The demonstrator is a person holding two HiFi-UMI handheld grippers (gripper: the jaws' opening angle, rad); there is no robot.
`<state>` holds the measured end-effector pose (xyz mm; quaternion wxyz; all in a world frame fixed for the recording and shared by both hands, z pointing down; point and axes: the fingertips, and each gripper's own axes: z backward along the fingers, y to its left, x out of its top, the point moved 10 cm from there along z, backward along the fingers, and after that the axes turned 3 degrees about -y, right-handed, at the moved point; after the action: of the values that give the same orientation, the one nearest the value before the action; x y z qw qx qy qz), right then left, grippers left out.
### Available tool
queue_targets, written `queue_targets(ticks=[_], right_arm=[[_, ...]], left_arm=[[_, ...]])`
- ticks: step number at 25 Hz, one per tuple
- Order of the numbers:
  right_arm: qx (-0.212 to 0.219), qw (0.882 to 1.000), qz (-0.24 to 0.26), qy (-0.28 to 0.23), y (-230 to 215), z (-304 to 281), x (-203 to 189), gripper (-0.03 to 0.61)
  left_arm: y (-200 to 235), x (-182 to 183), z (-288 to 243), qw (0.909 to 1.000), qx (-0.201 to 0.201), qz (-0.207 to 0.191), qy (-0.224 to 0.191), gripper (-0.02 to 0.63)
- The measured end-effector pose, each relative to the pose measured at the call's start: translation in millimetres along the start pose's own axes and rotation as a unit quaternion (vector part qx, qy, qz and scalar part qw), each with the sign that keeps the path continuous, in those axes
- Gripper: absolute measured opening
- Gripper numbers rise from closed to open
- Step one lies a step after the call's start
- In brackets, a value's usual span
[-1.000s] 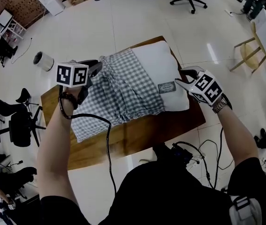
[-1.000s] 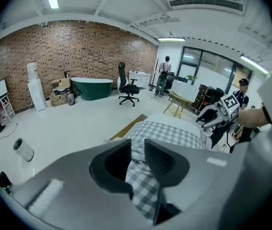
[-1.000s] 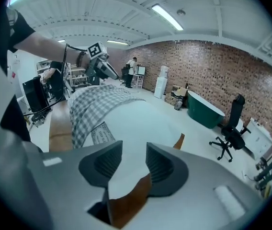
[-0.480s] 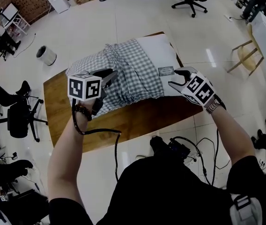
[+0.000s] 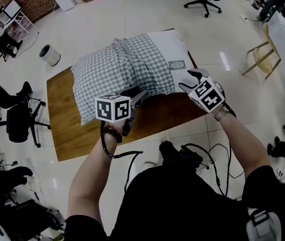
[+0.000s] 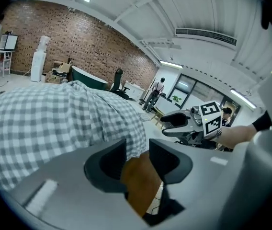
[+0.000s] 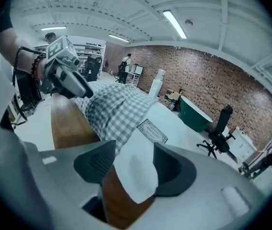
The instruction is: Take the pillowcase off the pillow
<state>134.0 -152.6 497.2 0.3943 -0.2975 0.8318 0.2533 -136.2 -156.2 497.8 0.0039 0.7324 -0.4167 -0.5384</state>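
The white pillow (image 5: 173,48) lies on the wooden table (image 5: 67,127), its left part still inside the grey checked pillowcase (image 5: 115,69). My left gripper (image 5: 138,95) is at the case's near edge. In the left gripper view its jaws (image 6: 137,148) have just been opening and stand open, with bare wood between them and the checked cloth (image 6: 54,123) just beyond. My right gripper (image 5: 188,80) is at the pillow's near right corner. Its jaws (image 7: 135,159) have just been opening and the white corner (image 7: 133,176) lies loosely between them. A label (image 7: 151,131) sits beside the case's hem (image 7: 112,111).
The table's near edge runs just under both grippers. Cables (image 5: 202,152) trail on the floor below it. A white roll (image 5: 49,55) stands on the floor at far left, office chairs (image 5: 19,127) at left and a wooden chair (image 5: 263,49) at right.
My left gripper has swung from the pillow's far left side to the table's near edge and come off the checked cloth. The right gripper's jaws have widened at the pillow corner.
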Motion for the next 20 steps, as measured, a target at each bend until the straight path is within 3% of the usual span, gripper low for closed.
queue_targets(ticks=[5, 10, 20], right_arm=[[-0.026, 0.999, -0.017, 0.014, 11, -6, -5, 0.265], [-0.036, 0.998, -0.025, 0.035, 4, -16, -11, 0.27], [-0.053, 0.996, -0.038, 0.058, -8, -46, -32, 0.273]], left_arm=[[-4, -31, -16, 0.9985, 0.019, 0.051, -0.006, 0.22], [-3, -36, -46, 0.9933, 0.046, 0.102, -0.028, 0.298], [19, -66, -100, 0.9735, 0.106, 0.203, -0.014, 0.322]])
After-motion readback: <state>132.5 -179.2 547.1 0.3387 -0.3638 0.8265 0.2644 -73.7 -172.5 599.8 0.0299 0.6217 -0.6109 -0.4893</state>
